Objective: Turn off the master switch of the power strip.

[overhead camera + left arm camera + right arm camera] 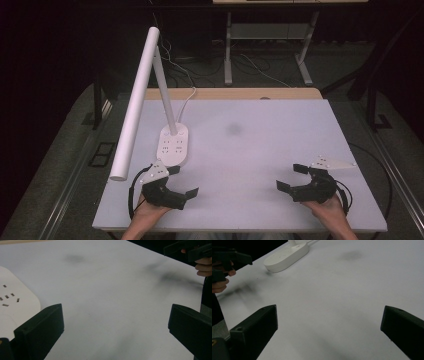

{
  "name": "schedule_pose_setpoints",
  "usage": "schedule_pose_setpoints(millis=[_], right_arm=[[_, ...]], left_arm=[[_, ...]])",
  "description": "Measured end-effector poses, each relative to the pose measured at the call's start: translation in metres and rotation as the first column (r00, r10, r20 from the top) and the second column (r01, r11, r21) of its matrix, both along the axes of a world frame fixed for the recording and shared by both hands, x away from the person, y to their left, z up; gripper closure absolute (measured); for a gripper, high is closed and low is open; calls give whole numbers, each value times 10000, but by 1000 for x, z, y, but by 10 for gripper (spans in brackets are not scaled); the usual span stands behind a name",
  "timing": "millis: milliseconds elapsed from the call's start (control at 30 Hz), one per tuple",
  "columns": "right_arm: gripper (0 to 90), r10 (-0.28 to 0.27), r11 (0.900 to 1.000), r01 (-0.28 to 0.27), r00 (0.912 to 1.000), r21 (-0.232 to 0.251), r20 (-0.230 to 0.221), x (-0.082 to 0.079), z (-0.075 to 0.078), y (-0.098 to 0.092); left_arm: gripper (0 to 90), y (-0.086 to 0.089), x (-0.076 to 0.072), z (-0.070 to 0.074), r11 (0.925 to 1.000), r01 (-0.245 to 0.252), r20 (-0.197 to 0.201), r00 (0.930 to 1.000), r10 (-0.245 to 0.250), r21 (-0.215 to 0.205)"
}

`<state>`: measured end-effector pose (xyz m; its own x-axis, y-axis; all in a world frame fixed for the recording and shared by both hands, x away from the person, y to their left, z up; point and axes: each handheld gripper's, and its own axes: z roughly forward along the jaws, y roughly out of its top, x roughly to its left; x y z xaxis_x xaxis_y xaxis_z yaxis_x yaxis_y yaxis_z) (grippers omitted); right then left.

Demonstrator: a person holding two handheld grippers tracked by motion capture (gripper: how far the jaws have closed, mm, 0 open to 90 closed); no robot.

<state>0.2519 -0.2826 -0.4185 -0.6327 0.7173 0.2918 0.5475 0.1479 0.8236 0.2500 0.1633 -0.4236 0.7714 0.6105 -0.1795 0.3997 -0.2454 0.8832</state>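
A pale grey tabletop (260, 145) stands in a dark room with cables on the floor behind it. The white desk lamp with a long tubular head and an oval socketed base (173, 145) sits at centre left of the high view, its base just above and right of the left gripper (183, 181), close but apart. That gripper, at lower left, is held low over the tabletop, jaws spread wide on nothing. The right gripper (289, 177), at lower right, well apart from the lamp, likewise gapes empty. Both hands enter from the bottom edge, the grippers angled inward toward each other.
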Motion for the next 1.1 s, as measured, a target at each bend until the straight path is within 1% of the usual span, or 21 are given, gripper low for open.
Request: schedule_pose_setpoints(millis=[100, 167, 267, 467, 533, 633, 800, 833, 933, 1100], right_arm=[[3, -31, 10000, 31, 10000, 26, -26, 0, 0, 0], [3, -47, 10000, 47, 10000, 45, -42, -1, 0, 0], [3, 22, 10000, -21, 10000, -24, 53, -1, 0, 0], [2, 11, 10000, -11, 10000, -6, -23, -1, 0, 0], [3, 28, 10000, -28, 10000, -40, 27, -1, 0, 0], [3, 22, 10000, -22, 10000, -69, -16, -1, 0, 0], [3, 22, 10000, -22, 10000, -81, -14, -1, 0, 0], [3, 13, 10000, -13, 10000, -75, -11, -1, 0, 0], [3, 44, 9999, -43, 10000, -103, 70, -1, 0, -1], [3, -15, 10000, 15, 10000, -66, 16, -1, 1, -1]], left_arm=[[0, 0, -1, 0, 10000, 2, 12, 10000, -2, -60], [0, -1, -1, 0, 10000, 29, 4, 10000, -29, -29], [0, -2, -1, 0, 10000, 57, 13, 10000, -57, 35], [0, -2, -1, 0, 10000, 45, -10, 10000, -45, 42], [0, -2, -1, 1, 9999, 33, -28, 10000, -33, 140], [0, -1, -1, 2, 9998, 44, 3, 10000, -44, 202], [0, -1, -1, 4, 9998, -17, -11, 10000, 17, 189], [0, -1, -2, 5, 9996, 21, 6, 10000, -21, 291], [0, -1, -2, 5, 9992, 45, 7, 10000, -45, 400], [0, -2, -3, 6, 9984, 103, -52, 9999, -100, 552]])
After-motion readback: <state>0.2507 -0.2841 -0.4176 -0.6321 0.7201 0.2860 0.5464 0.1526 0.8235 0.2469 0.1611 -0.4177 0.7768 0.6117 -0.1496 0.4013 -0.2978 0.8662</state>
